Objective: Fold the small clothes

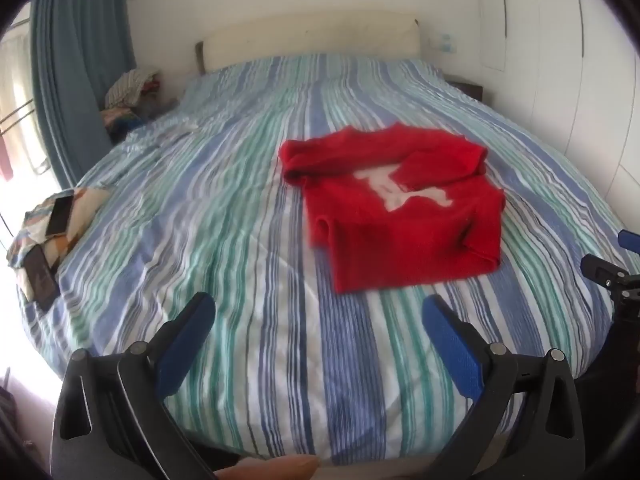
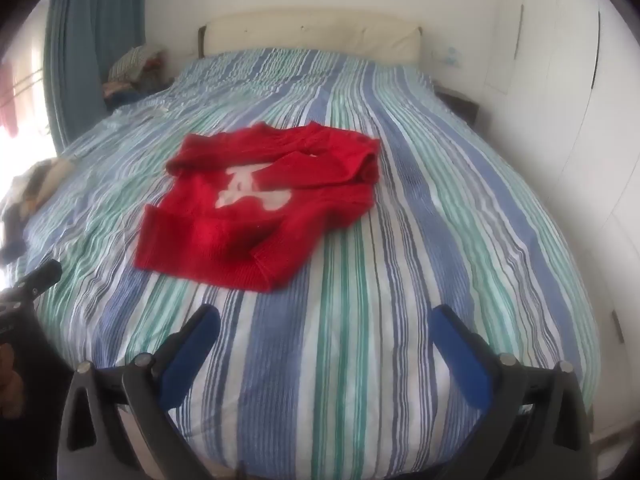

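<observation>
Red sweater (image 1: 400,208) lies on striped bedspread (image 1: 200,208), ahead of both tongs, touching neither. Left tongs (image 1: 318,312) spread wide, empty; sweater ahead and to right. Right tongs (image 2: 326,322) spread wide, empty; sweater (image 2: 260,204) ahead, to left. Neither clearly nearer. Hem toward tongs, collar toward headboard (image 1: 312,40); long axis roughly hem to collar, slightly skewed. Sleeves lie across chest.

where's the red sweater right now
The red sweater lies flat on the striped bedspread, mid-bed: right of centre in the left wrist view, left of centre in the right wrist view, beyond both open grippers, touching neither.
</observation>
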Tool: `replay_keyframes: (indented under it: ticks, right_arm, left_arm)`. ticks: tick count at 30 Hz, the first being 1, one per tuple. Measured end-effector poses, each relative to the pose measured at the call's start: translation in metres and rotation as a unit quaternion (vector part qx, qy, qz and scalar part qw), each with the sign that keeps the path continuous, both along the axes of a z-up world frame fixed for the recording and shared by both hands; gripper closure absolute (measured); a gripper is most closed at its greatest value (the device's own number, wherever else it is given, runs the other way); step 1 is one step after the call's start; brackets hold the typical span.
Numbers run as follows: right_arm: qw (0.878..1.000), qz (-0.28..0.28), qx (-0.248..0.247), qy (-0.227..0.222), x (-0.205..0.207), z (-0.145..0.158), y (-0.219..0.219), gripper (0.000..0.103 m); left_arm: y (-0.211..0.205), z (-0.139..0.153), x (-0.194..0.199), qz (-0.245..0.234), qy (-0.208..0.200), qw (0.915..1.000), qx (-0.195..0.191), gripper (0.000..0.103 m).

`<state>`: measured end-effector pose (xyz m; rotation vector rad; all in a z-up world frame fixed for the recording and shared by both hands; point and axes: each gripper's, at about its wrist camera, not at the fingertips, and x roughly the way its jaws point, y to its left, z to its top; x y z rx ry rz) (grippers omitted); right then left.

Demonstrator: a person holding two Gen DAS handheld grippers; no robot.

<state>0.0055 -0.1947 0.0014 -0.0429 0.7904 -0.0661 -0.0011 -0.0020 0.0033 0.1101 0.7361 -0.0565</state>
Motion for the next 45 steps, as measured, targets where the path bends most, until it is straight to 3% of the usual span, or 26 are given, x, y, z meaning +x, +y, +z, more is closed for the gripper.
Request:
replay_keyframes:
  ticks: [4,8,12,27,45]
  right_arm:
    - [1.000,-0.001,0.013,0.014,0.002,-0.004,-0.003,0.000]
    - [1.000,0.004,0.015,0.015,0.002,-0.006,0.000,0.000]
    - [1.000,0.000,0.009,0.018,0.003,-0.008,0.014,0.000]
    - [1.000,-0.005,0.009,0.014,0.003,0.000,0.009,0.000]
    - [1.000,0.001,0.015,0.022,0.006,0.000,0.018,0.000]
  left_arm:
    - [0.005,0.010,-0.004,-0.001,-0.016,0.9998,-0.009,0.000]
    - [0.005,0.000,0.005,0.005,0.012,0.9999,0.002,0.000]
    - [0.008,-0.013,0.008,0.010,0.041,0.9989,-0.021,0.000]
    - [0.010,-0.012,0.006,0.013,0.043,0.9990,-0.010,0.000]
    - [0.013,-0.008,0.009,0.018,0.048,0.9984,-0.024,0.000]
